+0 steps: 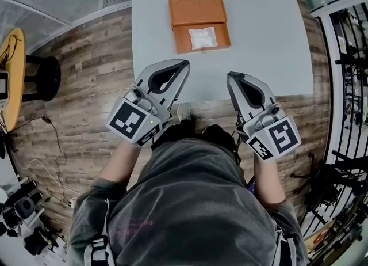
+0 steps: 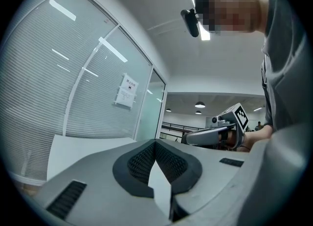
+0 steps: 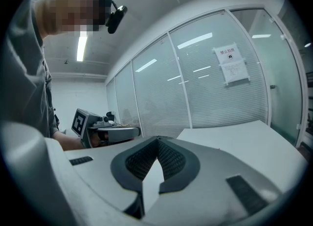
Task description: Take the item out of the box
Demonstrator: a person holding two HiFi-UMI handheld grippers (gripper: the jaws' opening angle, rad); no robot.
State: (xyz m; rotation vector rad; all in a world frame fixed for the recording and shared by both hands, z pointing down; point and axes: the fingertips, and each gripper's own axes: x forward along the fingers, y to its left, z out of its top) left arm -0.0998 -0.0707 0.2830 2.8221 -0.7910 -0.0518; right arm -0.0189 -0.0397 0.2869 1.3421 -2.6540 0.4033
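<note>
An orange box (image 1: 199, 24) lies open on the grey table (image 1: 270, 40), far from me, its lid folded back. A white packet (image 1: 203, 37) lies in its lower half. My left gripper (image 1: 185, 63) hovers near the table's front edge, shut, with nothing in it. The right gripper (image 1: 231, 76) is level with it on the right, also shut and empty. Both point up and forward, well short of the box. In the left gripper view the jaws (image 2: 155, 143) meet at their tips and the right gripper (image 2: 215, 134) shows beyond. The right gripper view shows the left gripper (image 3: 110, 132) likewise.
A black stool (image 1: 46, 78) and a yellow round table (image 1: 12, 63) stand on the wooden floor at the left. A metal rack (image 1: 345, 86) runs along the right side. Cables and equipment (image 1: 23, 213) lie at the lower left. A glass wall with blinds (image 2: 73, 88) is beyond the table.
</note>
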